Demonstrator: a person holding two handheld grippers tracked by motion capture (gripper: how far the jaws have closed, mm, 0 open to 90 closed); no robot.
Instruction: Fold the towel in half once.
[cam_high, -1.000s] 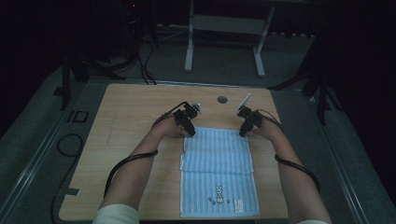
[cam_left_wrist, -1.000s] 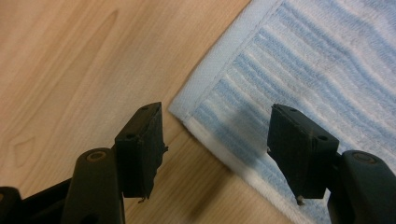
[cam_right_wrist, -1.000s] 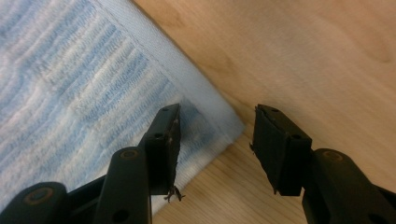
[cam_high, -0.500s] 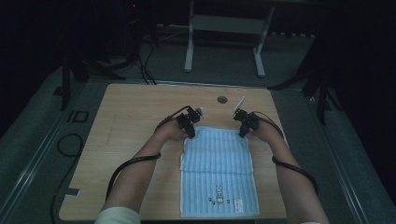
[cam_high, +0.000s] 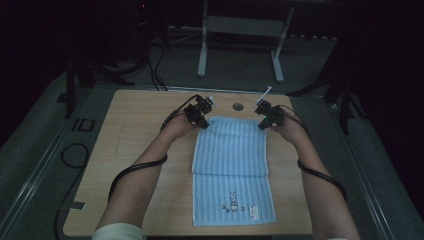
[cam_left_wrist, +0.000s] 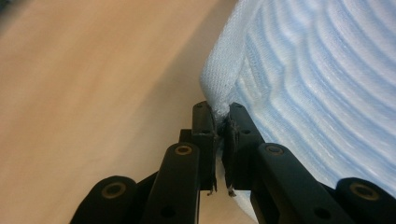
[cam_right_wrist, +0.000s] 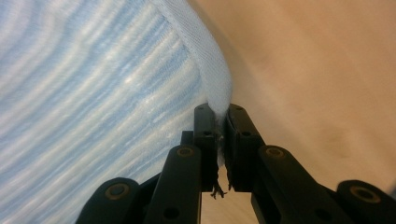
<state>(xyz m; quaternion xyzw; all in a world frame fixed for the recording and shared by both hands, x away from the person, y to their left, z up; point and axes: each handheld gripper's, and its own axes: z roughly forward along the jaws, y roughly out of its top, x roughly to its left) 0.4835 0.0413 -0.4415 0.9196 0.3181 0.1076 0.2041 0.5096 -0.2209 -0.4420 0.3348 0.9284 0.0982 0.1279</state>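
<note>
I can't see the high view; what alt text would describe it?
A person's two claws, left and right, each pinch a far corner of a blue striped towel lying partly folded on a wooden table, in a dark room.

The letters "ID" stand on the grey floor (cam_high: 47, 150) left of the light wooden counter (cam_high: 145, 125). The small white label (cam_high: 254, 212) on the blue striped towel (cam_high: 232, 150) is illegible.

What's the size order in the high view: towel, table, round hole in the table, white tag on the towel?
1. table
2. towel
3. The round hole and the white tag look about alike; no ranking between them.
</note>
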